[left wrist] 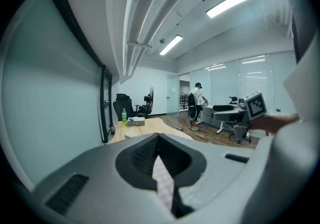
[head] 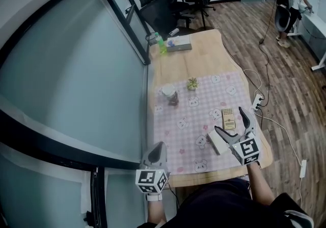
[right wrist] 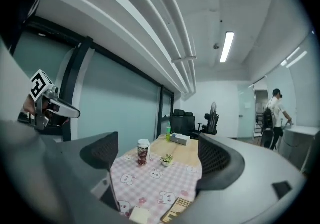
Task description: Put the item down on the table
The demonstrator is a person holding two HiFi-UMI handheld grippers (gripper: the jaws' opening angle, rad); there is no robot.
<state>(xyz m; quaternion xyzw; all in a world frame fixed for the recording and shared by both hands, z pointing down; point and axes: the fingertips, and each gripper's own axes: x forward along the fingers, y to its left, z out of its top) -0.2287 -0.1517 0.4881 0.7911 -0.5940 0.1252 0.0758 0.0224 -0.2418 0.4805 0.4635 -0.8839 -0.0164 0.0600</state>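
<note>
An office: black swivel chairs (head: 162, 10) stand at the far end of a long wooden tabletop (head: 204, 51), frosted glass partitions (head: 66, 69) line one side, strip lights (left wrist: 232, 1) run along the ceiling, and a person (head: 288, 2) stands at a white desk (head: 313, 25) across the wood floor (head: 244, 33).

Grey left gripper (head: 160, 144), grey right gripper (head: 229, 120), dark clothing (head: 224, 202).

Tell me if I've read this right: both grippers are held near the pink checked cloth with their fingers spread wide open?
Not quite. Only the right gripper has its fingers spread open. The left gripper has its fingers closed together, as the left gripper view shows. Both are held near the pink checked cloth.
</note>
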